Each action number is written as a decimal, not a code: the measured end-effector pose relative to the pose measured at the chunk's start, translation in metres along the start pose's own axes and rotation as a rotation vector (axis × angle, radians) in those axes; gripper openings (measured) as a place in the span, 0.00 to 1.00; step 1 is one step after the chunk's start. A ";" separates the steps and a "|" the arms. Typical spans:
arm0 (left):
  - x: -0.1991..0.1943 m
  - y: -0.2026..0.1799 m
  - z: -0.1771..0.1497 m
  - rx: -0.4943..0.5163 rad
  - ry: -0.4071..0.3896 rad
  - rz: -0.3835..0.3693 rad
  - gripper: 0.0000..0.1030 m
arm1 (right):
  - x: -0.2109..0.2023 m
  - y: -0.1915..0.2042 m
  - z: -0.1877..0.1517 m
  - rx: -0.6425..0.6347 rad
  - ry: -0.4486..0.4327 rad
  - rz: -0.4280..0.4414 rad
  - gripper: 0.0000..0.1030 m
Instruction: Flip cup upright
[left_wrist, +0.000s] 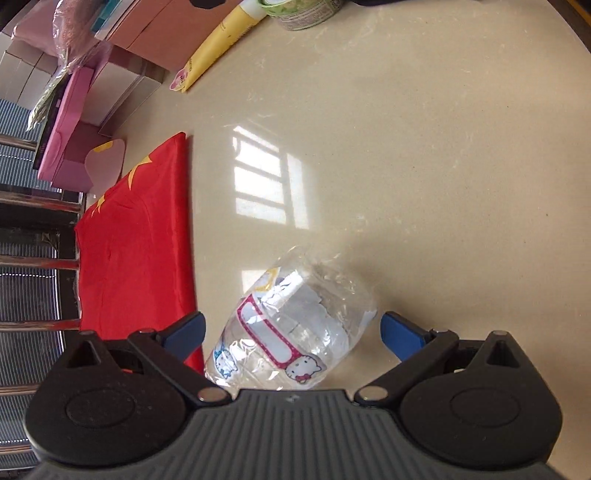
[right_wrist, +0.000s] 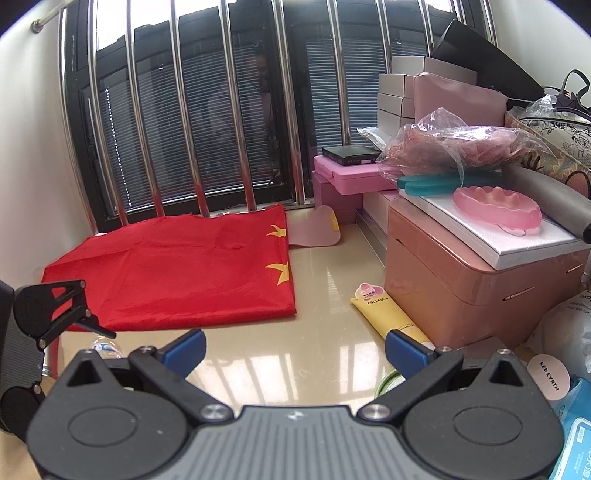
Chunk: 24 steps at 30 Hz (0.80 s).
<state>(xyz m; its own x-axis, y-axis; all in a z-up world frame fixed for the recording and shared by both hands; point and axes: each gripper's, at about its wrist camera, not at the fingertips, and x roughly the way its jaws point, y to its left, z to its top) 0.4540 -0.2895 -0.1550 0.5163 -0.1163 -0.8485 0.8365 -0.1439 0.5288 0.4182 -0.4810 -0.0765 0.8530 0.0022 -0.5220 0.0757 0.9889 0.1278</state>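
A clear plastic cup (left_wrist: 291, 325) with cartoon cat stickers lies on its side on the beige table (left_wrist: 424, 166). My left gripper (left_wrist: 291, 332) is open, its blue fingertips (left_wrist: 186, 330) on either side of the cup, not touching it. My right gripper (right_wrist: 295, 349) is open and empty above the table (right_wrist: 295, 362). In the right wrist view the left gripper (right_wrist: 48, 317) shows at the left edge, with a sliver of the cup (right_wrist: 105, 347) below it.
A red flag cloth (left_wrist: 136, 251) lies left of the cup, also in the right wrist view (right_wrist: 177, 273). A yellow tube (left_wrist: 221, 40) (right_wrist: 395, 321), pink boxes (right_wrist: 461, 280), a green tub (left_wrist: 306, 13) and window bars (right_wrist: 221, 110) surround the table.
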 end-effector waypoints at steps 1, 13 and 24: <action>0.001 0.003 0.002 -0.006 -0.022 -0.005 1.00 | 0.002 -0.001 -0.001 0.001 0.005 -0.003 1.00; -0.017 0.044 0.003 -0.386 -0.059 -0.226 0.78 | 0.002 -0.005 0.004 -0.003 -0.003 -0.018 1.00; -0.066 -0.037 0.020 -0.768 0.044 -0.252 0.79 | -0.018 0.015 0.008 -0.011 -0.032 -0.004 1.00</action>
<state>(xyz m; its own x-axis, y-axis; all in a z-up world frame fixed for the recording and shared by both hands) 0.3857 -0.2963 -0.1182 0.2887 -0.1297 -0.9486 0.8129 0.5566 0.1713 0.4080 -0.4670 -0.0582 0.8688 -0.0059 -0.4952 0.0732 0.9905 0.1165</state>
